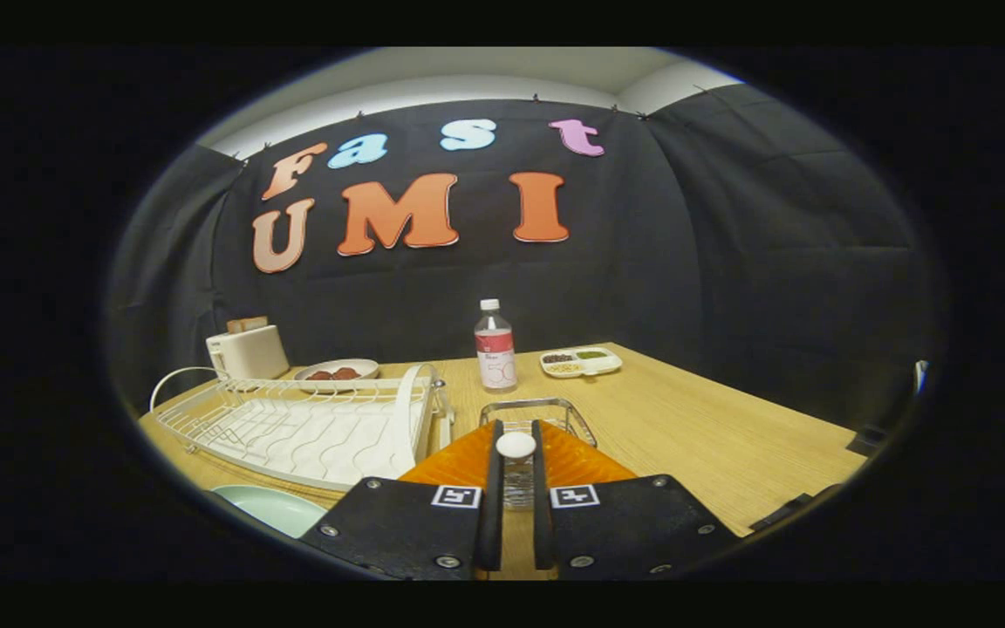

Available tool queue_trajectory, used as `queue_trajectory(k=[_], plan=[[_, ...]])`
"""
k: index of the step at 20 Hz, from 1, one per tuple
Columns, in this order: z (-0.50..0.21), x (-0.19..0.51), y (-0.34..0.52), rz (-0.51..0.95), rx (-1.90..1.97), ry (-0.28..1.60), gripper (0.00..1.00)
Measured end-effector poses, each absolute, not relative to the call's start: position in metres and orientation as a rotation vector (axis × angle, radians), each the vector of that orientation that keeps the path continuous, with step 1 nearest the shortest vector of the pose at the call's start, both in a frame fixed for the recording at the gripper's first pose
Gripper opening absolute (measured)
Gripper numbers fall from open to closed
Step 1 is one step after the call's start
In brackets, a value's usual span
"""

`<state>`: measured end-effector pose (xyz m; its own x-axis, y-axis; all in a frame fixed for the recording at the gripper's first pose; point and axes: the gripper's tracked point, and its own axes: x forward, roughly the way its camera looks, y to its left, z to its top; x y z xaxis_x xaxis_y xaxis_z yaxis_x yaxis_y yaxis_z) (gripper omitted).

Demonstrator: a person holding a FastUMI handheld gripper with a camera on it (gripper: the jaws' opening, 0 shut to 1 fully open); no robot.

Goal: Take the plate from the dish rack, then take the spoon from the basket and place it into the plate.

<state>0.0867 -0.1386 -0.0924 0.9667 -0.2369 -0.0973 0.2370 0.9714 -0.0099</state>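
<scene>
White spoon (516,447) — upright between tool (516,436) fingers

I'm looking into a staged recording booth dressed up as a kitchen, not a real home. Black cloth (729,262) hangs as the walls on every side, clipped up along the top, with a pale ceiling above it. One wooden table (712,436) carries all the kitchen props: a white dish rack (293,427), a toaster (247,351) with bread in its slots, a plate of food (337,371), a bottle (495,349), a divided snack tray (581,361) and a small wire basket (537,410). My gripper's (516,506) fingers stand close together around a white spoon end (516,445)
</scene>
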Motion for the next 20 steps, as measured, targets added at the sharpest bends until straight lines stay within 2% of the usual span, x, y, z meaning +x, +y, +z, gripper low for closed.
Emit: queue_trajectory(k=[2, 20], plan=[[-0.083, 0.085, -0.134, -0.232, -0.008, 0.080, 0.11], [0.009, 0.009, -0.097, -0.205, -0.076, -0.060, 0.11]])
